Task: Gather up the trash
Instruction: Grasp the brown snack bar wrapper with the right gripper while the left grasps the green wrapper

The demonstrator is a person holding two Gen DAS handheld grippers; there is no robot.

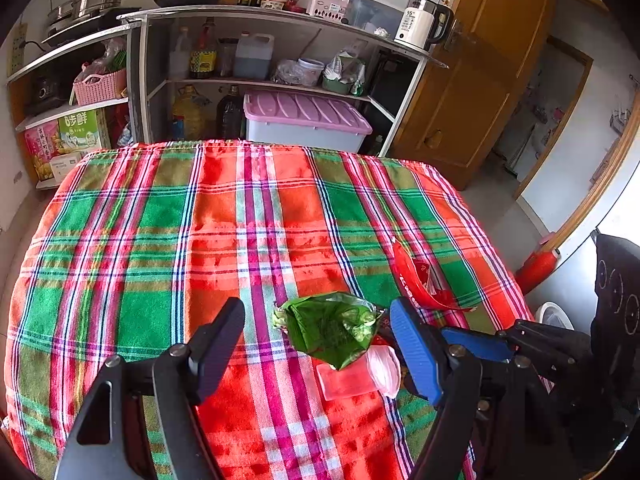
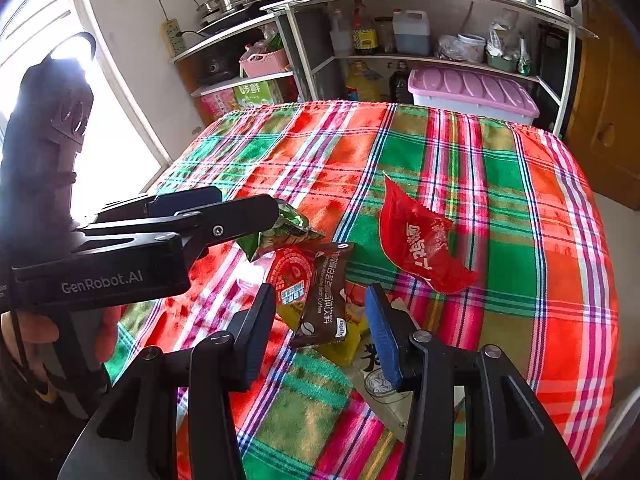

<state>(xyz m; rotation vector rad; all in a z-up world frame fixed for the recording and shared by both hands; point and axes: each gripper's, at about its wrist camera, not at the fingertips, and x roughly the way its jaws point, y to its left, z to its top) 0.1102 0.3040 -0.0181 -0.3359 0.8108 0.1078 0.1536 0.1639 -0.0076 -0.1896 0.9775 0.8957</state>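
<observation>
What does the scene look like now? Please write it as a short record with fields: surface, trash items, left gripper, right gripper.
surface: table under a plaid cloth
trash items: green wrapper, red wrapper, brown coffee sachet, clear pink plastic piece
left gripper: left gripper open, green wrapper between its fingers, not pressed
right gripper: right gripper open, over the brown coffee sachet, not gripping it

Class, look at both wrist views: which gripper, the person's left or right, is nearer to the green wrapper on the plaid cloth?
Left. The left gripper has the green wrapper between its open fingers. The right gripper sits farther off, its open fingers around a brown coffee sachet beside it.
</observation>
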